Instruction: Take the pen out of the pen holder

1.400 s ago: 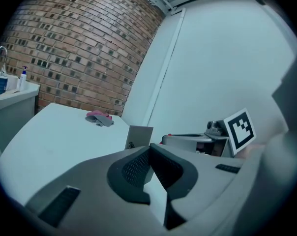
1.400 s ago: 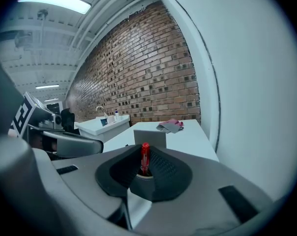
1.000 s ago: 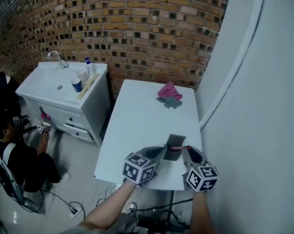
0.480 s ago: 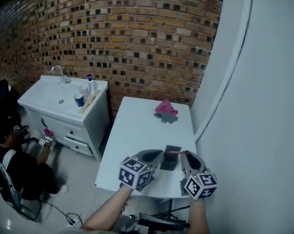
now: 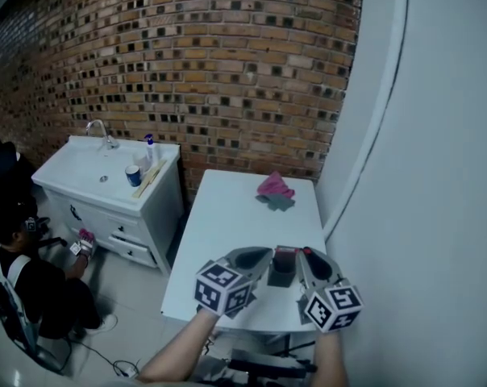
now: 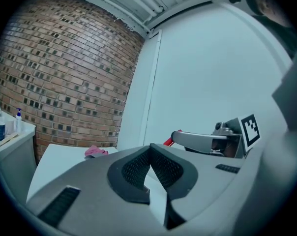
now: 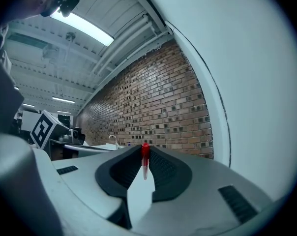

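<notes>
A dark grey pen holder stands near the front edge of the white table, between my two grippers. My right gripper is shut on a red pen, whose red cap shows upright between the pads. The pen's red end pokes out of the right gripper's jaws in the left gripper view. I cannot tell whether the pen's lower end is still in the holder. My left gripper sits against the holder's left top edge. Its jaws meet at the tips with nothing seen between them.
A pink and grey cloth lies at the table's far end. A white wall runs close along the table's right side. To the left stands a white sink cabinet with a blue cup, and a person crouches on the floor.
Both grippers have risen together, staying close on either side of the holder. The right one still holds the red pen. The head view has tilted up, showing more wall.
</notes>
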Demonstrator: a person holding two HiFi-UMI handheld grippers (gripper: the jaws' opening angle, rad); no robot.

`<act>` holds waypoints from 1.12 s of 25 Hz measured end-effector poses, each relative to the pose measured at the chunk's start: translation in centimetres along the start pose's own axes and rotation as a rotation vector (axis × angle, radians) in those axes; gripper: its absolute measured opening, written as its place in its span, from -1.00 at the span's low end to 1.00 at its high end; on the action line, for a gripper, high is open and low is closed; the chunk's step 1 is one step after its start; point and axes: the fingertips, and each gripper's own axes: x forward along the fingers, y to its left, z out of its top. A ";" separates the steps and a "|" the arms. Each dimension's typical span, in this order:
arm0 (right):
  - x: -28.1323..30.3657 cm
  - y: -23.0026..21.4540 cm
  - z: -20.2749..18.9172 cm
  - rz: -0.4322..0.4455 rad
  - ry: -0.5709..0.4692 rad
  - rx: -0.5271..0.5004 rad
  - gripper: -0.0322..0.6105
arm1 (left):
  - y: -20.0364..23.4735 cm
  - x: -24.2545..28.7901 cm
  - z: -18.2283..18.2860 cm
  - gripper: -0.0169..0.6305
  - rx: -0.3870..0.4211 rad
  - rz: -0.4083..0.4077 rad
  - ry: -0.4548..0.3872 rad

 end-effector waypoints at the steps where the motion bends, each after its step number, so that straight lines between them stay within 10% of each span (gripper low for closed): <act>1: 0.0 0.0 0.1 0.000 0.002 0.000 -0.73 | 0.0 0.0 0.0 -0.95 0.001 -0.001 0.002; 28: -1.1 0.9 0.1 0.050 0.005 0.003 -0.73 | -0.9 -0.4 -0.1 -0.95 -0.001 -0.026 0.002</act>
